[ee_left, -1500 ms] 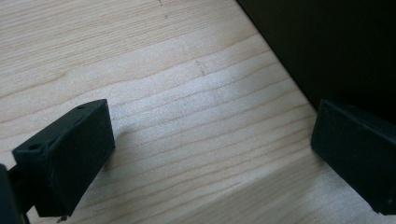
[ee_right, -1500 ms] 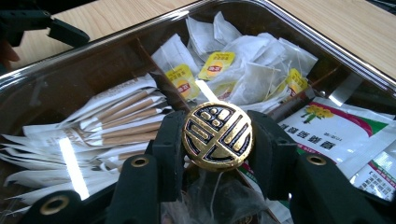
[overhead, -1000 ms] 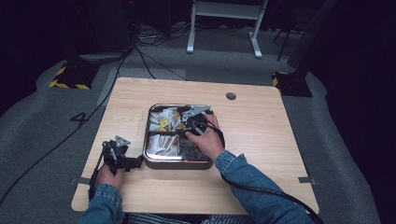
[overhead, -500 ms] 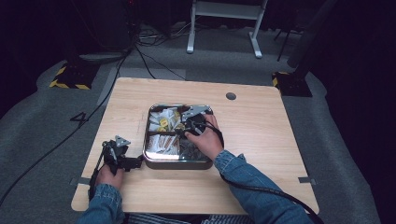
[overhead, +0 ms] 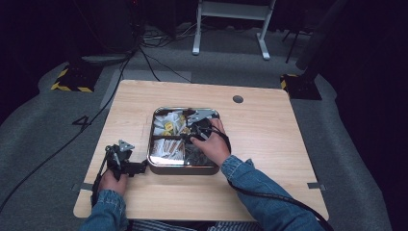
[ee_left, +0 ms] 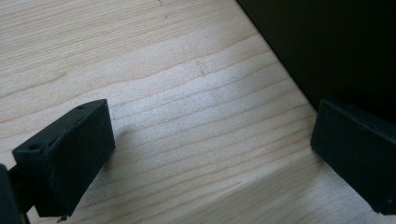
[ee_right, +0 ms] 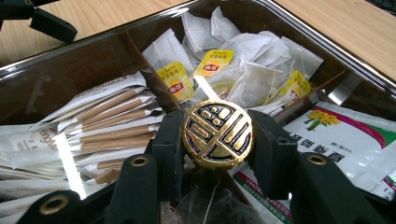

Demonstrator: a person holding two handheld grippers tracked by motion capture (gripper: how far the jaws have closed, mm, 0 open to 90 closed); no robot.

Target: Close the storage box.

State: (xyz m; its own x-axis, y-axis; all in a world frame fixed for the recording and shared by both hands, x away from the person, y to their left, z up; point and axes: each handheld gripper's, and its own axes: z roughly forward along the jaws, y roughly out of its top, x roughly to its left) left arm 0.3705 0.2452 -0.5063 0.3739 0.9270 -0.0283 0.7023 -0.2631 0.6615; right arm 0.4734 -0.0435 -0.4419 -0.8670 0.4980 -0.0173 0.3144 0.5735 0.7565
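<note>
Right gripper (ee_right: 217, 144) is clamping one gold-and-black round piece (ee_right: 217, 134) over the middle of the one metal tray (overhead: 166, 168). Left gripper (ee_left: 210, 154) is sitting released on the table (ee_left: 177, 93), just left of the tray. Tea-bag tags (ee_right: 214, 63) inside: four yellow ones visible.

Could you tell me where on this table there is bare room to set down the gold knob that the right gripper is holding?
The table is bare right of the tray, out to its edge and back to the small hole. The front strip is bare too. The tray is crowded with tea bags and sachets; the left gripper sits at its left.
</note>
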